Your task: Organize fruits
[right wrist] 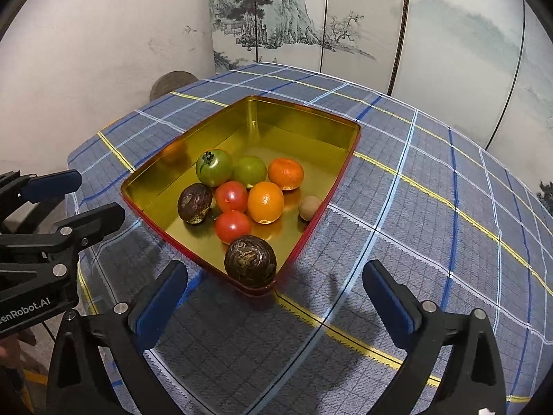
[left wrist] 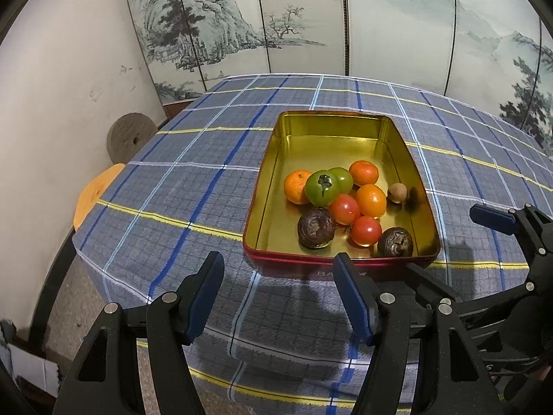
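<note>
Right wrist view puts the right gripper [right wrist: 274, 297] nearest, jaws wide apart and empty. At 12 o'clock, just beyond them, a dark passion fruit [right wrist: 250, 259] sits in the near corner of the tin tray [right wrist: 331, 128]; other fruits cluster farther in. The left gripper [left wrist: 276, 297], also spread wide and holding nothing, faces the tray's near short wall, its long axis running toward 12 o'clock. Judging by this, the right one is nearer that fruit.
</note>
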Demonstrator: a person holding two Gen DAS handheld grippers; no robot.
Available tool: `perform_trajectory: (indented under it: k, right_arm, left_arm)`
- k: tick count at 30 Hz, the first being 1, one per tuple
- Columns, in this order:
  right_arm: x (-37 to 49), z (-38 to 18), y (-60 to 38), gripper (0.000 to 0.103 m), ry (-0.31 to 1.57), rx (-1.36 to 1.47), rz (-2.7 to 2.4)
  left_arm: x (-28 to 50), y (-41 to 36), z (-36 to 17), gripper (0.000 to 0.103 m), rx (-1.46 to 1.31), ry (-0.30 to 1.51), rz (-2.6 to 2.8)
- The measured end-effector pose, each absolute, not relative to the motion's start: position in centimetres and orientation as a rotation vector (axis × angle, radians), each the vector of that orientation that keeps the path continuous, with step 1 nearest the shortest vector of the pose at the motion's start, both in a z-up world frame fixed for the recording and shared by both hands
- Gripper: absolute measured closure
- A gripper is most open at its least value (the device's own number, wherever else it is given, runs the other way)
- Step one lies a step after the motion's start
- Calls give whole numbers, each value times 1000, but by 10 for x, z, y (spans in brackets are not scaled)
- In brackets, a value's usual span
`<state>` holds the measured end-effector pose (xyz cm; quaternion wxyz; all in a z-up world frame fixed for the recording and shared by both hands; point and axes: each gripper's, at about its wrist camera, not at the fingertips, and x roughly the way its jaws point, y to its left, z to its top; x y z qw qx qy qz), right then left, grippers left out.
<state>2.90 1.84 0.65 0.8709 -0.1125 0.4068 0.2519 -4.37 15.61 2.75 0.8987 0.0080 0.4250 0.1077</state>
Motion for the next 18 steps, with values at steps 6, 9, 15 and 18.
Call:
perform_trajectory:
  k: [6,9,15,18]
  right_arm:
    - [29,4,19,2,857,-239,522]
    - [29,2,19,2,862,-237,521]
    - [29,-1,19,2,868,-241,519]
    - [29,-2,20,2,870,-243,515]
  left_arm:
    - [-44,156,27,37,23,877,223]
    - [-44,155,26,37,25,879,222]
    - [-44,153,24,37,23,883,216]
    - [-44,153,24,37,15,882,210]
